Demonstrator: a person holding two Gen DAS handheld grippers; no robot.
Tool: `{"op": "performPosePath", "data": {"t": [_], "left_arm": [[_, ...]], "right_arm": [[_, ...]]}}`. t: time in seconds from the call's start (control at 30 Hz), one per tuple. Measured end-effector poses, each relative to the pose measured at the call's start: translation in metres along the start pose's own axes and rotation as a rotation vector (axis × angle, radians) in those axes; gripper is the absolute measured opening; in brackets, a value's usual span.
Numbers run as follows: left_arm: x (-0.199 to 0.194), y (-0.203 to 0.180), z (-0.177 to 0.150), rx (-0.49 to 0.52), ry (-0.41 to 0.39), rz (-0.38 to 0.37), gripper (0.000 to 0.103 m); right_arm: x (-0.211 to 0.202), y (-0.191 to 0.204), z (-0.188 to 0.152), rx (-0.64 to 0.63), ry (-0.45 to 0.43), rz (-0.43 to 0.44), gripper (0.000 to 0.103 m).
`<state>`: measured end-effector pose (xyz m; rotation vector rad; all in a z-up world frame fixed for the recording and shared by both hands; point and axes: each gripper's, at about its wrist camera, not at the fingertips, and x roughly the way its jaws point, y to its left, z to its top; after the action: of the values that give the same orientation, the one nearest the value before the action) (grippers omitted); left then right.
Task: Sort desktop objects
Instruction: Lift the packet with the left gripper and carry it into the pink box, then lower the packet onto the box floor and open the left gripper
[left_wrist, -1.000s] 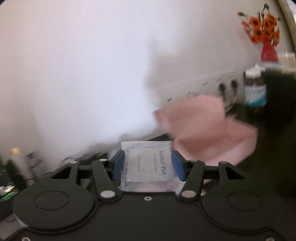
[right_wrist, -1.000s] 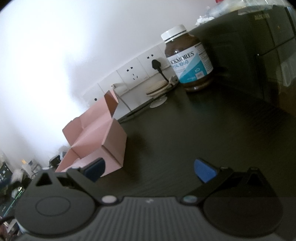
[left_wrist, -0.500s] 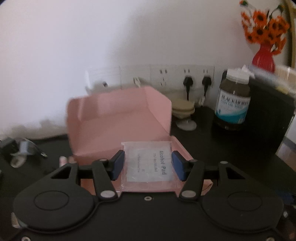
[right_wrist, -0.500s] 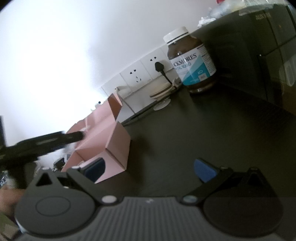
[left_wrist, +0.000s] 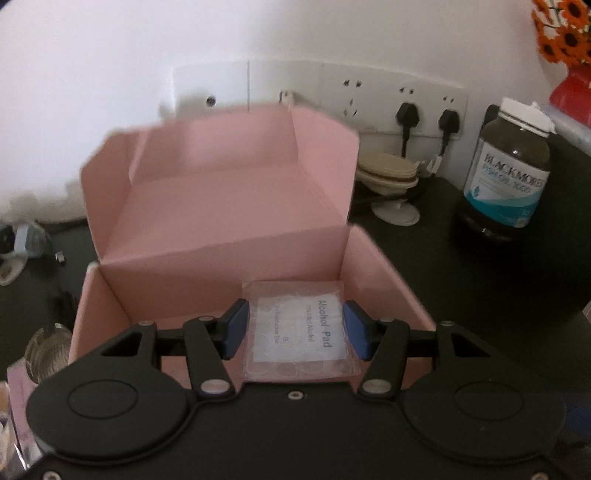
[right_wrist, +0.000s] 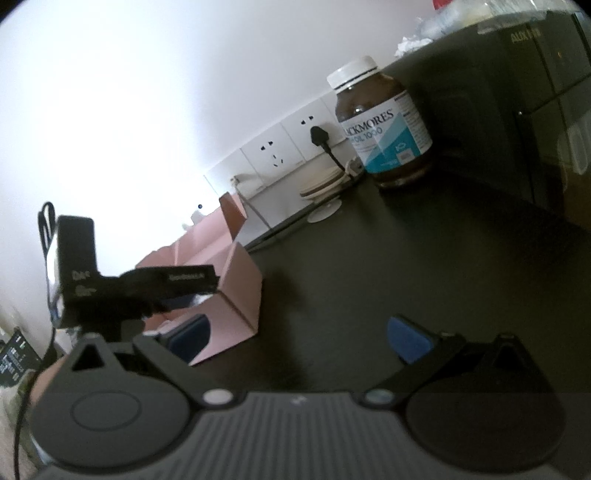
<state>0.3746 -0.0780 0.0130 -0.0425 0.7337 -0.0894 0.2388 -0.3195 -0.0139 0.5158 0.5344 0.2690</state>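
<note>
My left gripper (left_wrist: 295, 328) is shut on a clear alcohol pad packet (left_wrist: 299, 332) and holds it over the front part of an open pink box (left_wrist: 221, 236) whose lid stands up at the back. In the right wrist view the pink box (right_wrist: 236, 288) sits at the left with the left gripper's black body (right_wrist: 110, 291) over it. My right gripper (right_wrist: 299, 338) is open and empty above the dark tabletop, to the right of the box.
A brown Blackmores bottle (left_wrist: 506, 173) stands at the right near the wall; it also shows in the right wrist view (right_wrist: 380, 122). Stacked beige discs (left_wrist: 389, 173) and plugged wall sockets (left_wrist: 406, 107) lie behind the box. A glass object (left_wrist: 46, 350) sits left of the box. A dark appliance (right_wrist: 535, 110) is far right.
My left gripper has swung right and forward with the alcohol pad, from facing the wall to over the open pink box. My right gripper has barely moved.
</note>
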Motion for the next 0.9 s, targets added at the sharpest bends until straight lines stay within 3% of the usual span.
{"op": "performPosePath", "data": {"t": [0.3, 0.53, 0.8, 0.9], "left_arm": [[0.001, 0.012, -0.013, -0.022, 0.003, -0.003, 0.060], [-0.011, 0.014, -0.012, -0.031, -0.043, -0.003, 0.082], [-0.038, 0.004, -0.001, -0.007, -0.121, -0.036, 0.087], [-0.052, 0.004, -0.001, 0.001, -0.150, -0.050, 0.096]], "right_arm": [[0.000, 0.000, 0.001, 0.002, 0.000, 0.000, 0.102], [0.001, 0.000, 0.001, 0.003, 0.001, 0.000, 0.102], [0.002, 0.002, 0.001, 0.005, 0.001, -0.002, 0.102], [0.003, 0.001, 0.002, 0.006, 0.001, -0.001, 0.102]]}}
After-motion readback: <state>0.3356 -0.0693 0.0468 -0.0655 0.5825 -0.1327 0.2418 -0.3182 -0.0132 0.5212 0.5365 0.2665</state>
